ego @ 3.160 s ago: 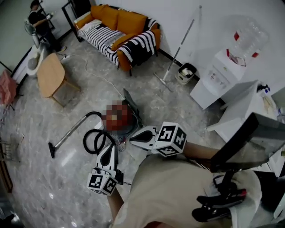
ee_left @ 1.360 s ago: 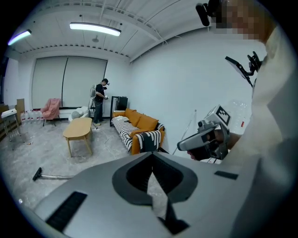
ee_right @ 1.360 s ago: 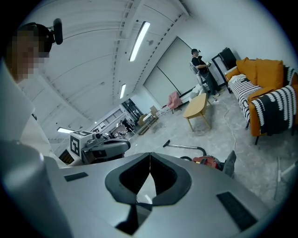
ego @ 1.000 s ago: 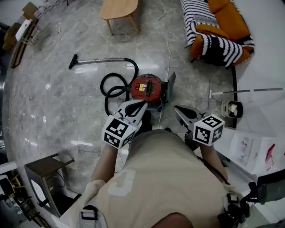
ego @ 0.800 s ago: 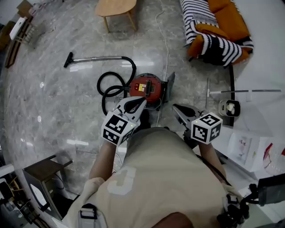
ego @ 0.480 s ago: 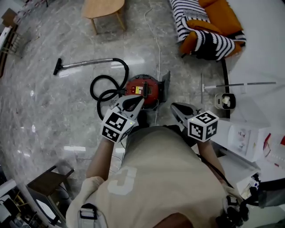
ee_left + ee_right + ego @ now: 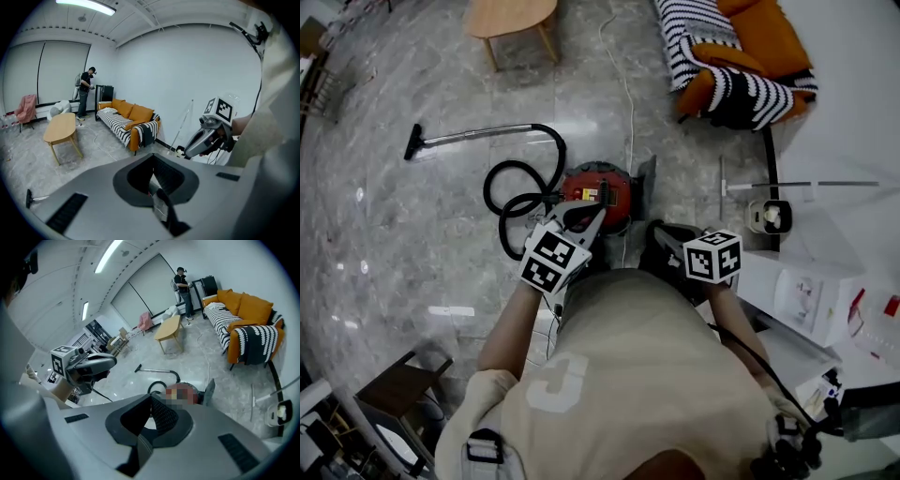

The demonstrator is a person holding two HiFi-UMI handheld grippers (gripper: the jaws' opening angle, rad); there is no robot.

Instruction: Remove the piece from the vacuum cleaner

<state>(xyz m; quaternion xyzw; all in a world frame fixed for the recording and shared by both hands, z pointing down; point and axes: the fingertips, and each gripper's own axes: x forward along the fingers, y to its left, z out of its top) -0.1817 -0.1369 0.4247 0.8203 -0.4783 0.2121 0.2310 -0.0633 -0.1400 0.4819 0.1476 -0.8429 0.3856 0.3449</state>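
Observation:
The red vacuum cleaner (image 7: 598, 190) lies on the marble floor, with a grey flap (image 7: 643, 181) standing open on its right side. Its black hose (image 7: 514, 194) coils to the left and runs to a wand (image 7: 478, 135) and floor nozzle (image 7: 412, 145). My left gripper (image 7: 594, 216) hangs just in front of the red body, jaws shut and empty. My right gripper (image 7: 656, 231) is shut and empty too, below the flap. In the right gripper view the vacuum (image 7: 183, 393) shows over my jaws (image 7: 151, 397), with the left gripper (image 7: 89, 364) at left. In the left gripper view my own jaws (image 7: 153, 159) hide it.
An orange sofa with a striped blanket (image 7: 733, 58) and a wooden table (image 7: 510, 15) stand at the far side. A white cord (image 7: 624, 86) runs across the floor. A mop (image 7: 787, 185), a small bin (image 7: 768, 216) and white furniture (image 7: 811, 295) are at the right. A person (image 7: 86, 88) stands far off.
Both grippers have sunk toward the vacuum cleaner. The right one has swung left toward the open flap. Both stay shut.

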